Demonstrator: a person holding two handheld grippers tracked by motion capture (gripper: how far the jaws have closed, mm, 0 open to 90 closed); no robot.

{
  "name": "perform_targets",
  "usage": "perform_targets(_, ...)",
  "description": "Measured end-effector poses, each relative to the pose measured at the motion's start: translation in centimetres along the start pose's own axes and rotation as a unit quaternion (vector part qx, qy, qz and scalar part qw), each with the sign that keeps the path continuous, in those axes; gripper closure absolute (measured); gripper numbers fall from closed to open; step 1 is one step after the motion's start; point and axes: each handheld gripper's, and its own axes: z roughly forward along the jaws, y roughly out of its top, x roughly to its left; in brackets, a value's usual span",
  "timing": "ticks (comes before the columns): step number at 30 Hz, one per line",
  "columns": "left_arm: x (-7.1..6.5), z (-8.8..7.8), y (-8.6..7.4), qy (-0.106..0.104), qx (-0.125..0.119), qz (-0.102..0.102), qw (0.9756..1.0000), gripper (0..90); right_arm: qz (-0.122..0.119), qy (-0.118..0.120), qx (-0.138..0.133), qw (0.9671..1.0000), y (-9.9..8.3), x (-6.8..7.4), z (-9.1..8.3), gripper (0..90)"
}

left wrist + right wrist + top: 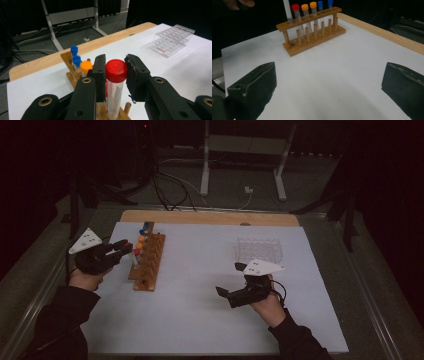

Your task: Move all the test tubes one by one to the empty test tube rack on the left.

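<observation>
Long wooden tube rack [148, 262] stands left on white sheet [210, 315]; clear plastic grid rack [259, 250] sits far right, well apart.

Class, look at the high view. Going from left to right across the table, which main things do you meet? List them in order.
Left gripper → wooden tube rack with its capped tubes → right gripper → clear plastic rack.

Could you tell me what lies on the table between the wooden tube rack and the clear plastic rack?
Nothing: in the high view the white sheet runs bare from the wooden tube rack across to the clear plastic rack.
</observation>
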Motion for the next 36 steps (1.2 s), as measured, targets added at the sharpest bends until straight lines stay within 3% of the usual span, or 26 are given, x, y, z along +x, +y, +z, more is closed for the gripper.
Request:
perform_targets(5,0.1,0.5,-1.3,0.003,0.005,-0.01,0.9999,71.8,0.0,-0.001,-0.001,1.0,0.0,0.0,0.0,0.0)
perform_targets(14,-0.5,1.4,-2.9,0.013,0.031,0.003,0.9994,71.7,0.002,-0.002,-0.002,1.0,0.1,-0.1,-0.1,0.0)
perform_targets(21,-0.6,1.7,-3.4,0.015,0.04,0.0,0.9991,71.6,0.001,-0.004,-0.004,1.0,0.1,-0.2,-0.2,0.0)
perform_targets(24,-0.6,1.6,-3.3,0.007,0.043,-0.004,0.9991,69.4,0.001,-0.004,-0.004,1.0,0.1,-0.2,-0.3,0.0)
perform_targets(26,-0.8,1.3,-3.0,0.012,0.045,-0.003,0.9989,47.6,0.002,-0.002,-0.005,1.0,0.1,-0.2,-0.3,0.0)
perform_targets(29,-1.3,0.7,-2.6,0.0,0.042,-0.007,0.9991,25.5,0.001,-0.003,-0.006,1.0,0.1,-0.2,-0.4,0.0)
perform_targets(31,-1.9,0.4,-2.3,-0.009,0.036,-0.01,0.9993,16.9,0.001,-0.004,-0.005,1.0,0.1,-0.2,-0.4,0.0)
perform_targets(36,-3.6,-0.2,-1.8,-0.035,0.019,-0.012,0.9991,8.4,0.003,-0.006,-0.003,1.0,-0.2,-0.2,-0.5,0.0)
